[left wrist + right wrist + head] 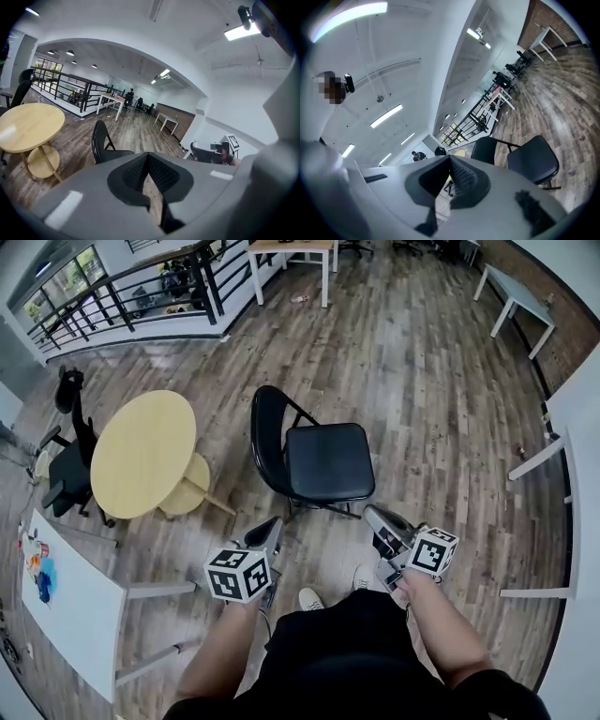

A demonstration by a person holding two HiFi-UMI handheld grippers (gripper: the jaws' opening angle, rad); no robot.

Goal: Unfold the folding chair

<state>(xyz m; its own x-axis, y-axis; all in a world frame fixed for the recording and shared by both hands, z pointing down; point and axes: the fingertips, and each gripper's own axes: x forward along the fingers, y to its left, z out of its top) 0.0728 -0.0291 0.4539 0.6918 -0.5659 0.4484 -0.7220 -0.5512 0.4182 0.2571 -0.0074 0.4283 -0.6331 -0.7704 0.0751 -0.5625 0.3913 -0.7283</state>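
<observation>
Hovering empty, jaws pressed together, left gripper (272,529) and right gripper (377,517) are facing the folding chair (319,461) standing open ahead; keeping clear seems wisest.

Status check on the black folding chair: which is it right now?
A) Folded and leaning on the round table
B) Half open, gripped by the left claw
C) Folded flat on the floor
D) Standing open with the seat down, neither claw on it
D: the folding chair stands on its legs with the seat level, and the left claw and right claw are both shut, empty and clear of it.
</observation>
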